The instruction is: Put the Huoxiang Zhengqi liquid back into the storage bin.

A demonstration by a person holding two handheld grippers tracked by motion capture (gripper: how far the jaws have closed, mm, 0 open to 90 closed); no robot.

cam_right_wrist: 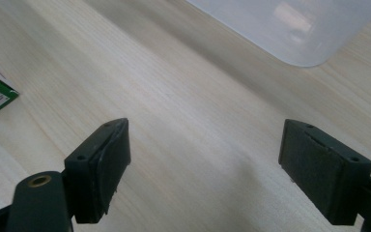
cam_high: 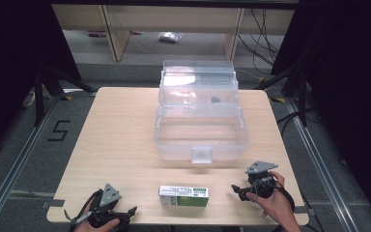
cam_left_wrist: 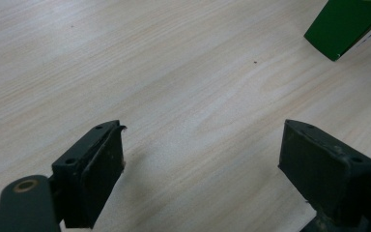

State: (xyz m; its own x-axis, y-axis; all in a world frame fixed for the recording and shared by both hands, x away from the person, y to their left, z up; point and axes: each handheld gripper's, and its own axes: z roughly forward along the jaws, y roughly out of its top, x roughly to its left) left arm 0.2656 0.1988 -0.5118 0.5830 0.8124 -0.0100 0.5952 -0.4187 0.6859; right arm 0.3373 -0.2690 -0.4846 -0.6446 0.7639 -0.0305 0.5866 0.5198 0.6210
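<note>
A clear plastic bin stands open on the far half of the wooden table, its lid tilted up behind it. A small latch sits at the middle of the bin's near wall. A dark speck shows through the lid. On the grey floor to the left of the table, black tape forms a "5". Beyond the table stand pale wooden furniture legs, a small bag lies on the floor between them, and black cables hang at the right.
</note>
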